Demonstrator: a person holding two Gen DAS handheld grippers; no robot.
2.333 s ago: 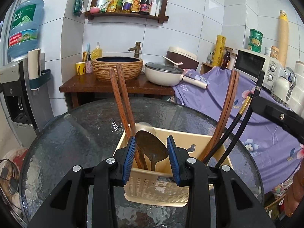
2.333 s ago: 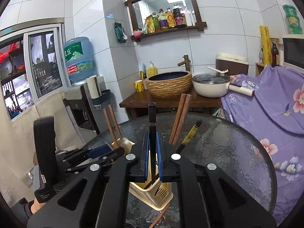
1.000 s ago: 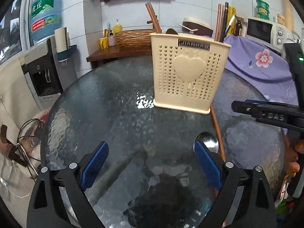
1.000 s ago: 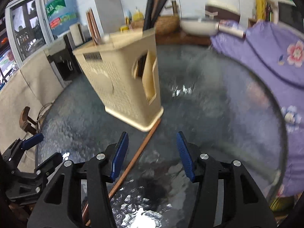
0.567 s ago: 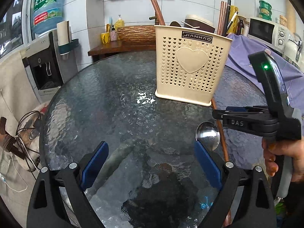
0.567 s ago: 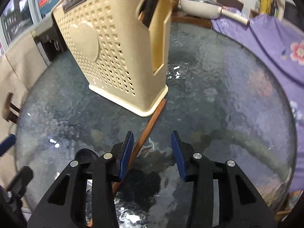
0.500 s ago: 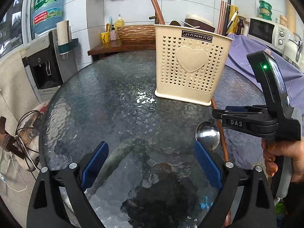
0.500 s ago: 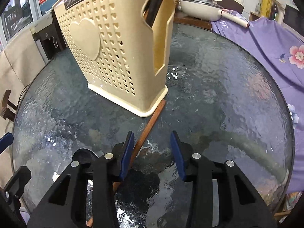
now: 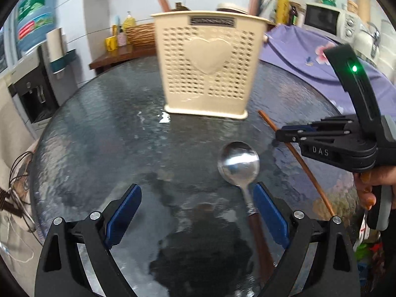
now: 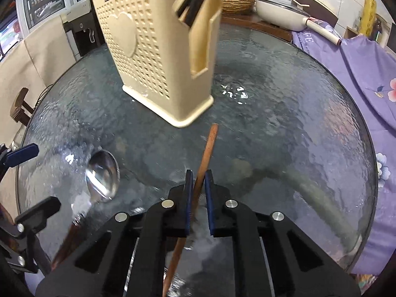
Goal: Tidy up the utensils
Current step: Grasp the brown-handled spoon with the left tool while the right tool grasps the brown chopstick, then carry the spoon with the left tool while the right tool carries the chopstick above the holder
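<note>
A cream perforated utensil holder (image 9: 207, 66) stands on the round glass table (image 9: 104, 133), with chopsticks and utensils sticking out of its top; it also shows in the right wrist view (image 10: 158, 47). A metal spoon with a brown handle (image 9: 239, 165) lies on the glass just inside the right finger of my wide-open left gripper (image 9: 196, 216); the spoon also shows in the right wrist view (image 10: 102, 170). My right gripper (image 10: 198, 188) has closed around a single brown wooden chopstick (image 10: 208, 146) lying on the glass. In the left wrist view this chopstick (image 9: 299, 160) passes under the right gripper (image 9: 279, 133).
A purple flowered cloth (image 10: 356, 57) covers furniture right of the table. Behind stand a wooden counter with a woven basin (image 9: 141, 33) and a white pan (image 10: 279, 12), a microwave (image 9: 326, 21) and a water dispenser (image 9: 32, 54). Cables (image 9: 14, 185) lie on the floor at left.
My right gripper moved down and forward over the chopstick and its jaws closed from open to nearly shut around it. My left gripper moved closer to the spoon and stayed wide open.
</note>
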